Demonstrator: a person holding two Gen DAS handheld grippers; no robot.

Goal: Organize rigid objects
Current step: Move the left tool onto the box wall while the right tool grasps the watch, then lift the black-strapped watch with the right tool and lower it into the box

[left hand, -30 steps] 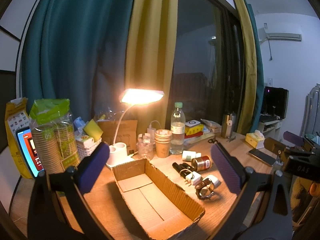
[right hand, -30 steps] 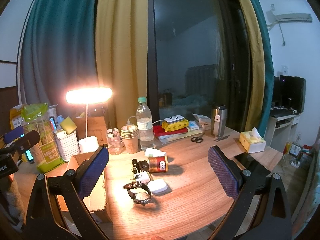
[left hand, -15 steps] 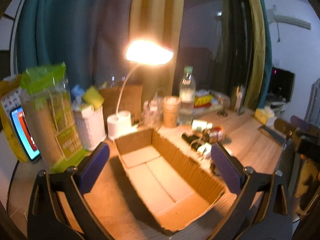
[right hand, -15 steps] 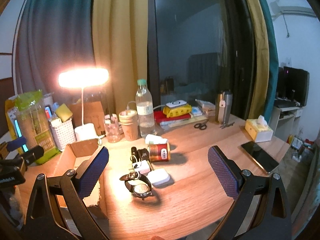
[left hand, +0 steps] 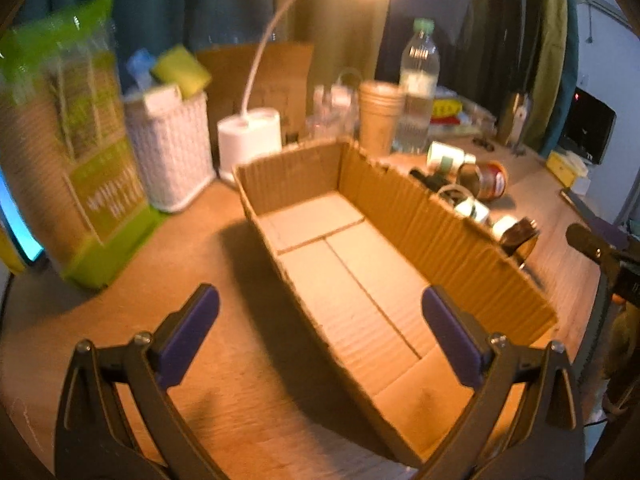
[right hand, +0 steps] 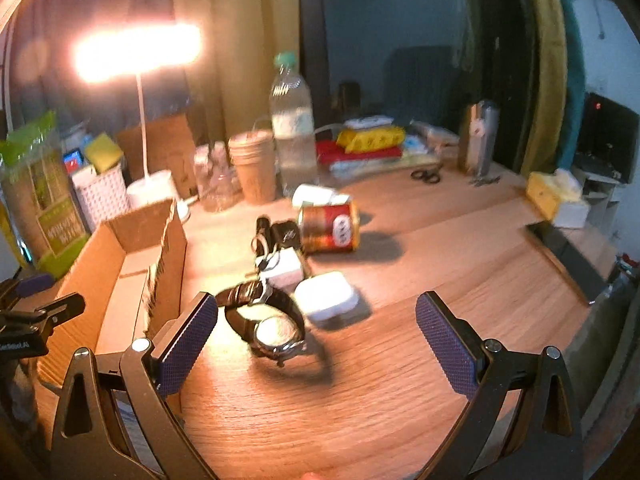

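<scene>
An open, empty cardboard box (left hand: 448, 240) lies on the wooden desk; it also shows at the left of the right wrist view (right hand: 120, 248). My left gripper (left hand: 320, 332) is open and empty, over the box's near end. Right of the box lies a cluster: a wristwatch (right hand: 272, 324), a white case (right hand: 328, 296), a white charger plug (right hand: 280, 270), a black item (right hand: 282, 234), a red and gold can (right hand: 330, 228) on its side, and a white bottle (right hand: 312, 196). My right gripper (right hand: 316, 332) is open and empty, just above the watch.
A lit desk lamp (right hand: 140, 52), white basket (left hand: 168, 156), green cup pack (left hand: 68, 140), paper cups (right hand: 252, 168), water bottle (right hand: 292, 128) and glasses stand behind the box. Scissors (right hand: 426, 176), a steel flask (right hand: 480, 140), a tissue box (right hand: 556, 196) and a phone (right hand: 568, 256) lie to the right.
Both grippers have moved down and forward. The left one now looks into the box from close above. The right one has come close to the watch. Both stay open.
</scene>
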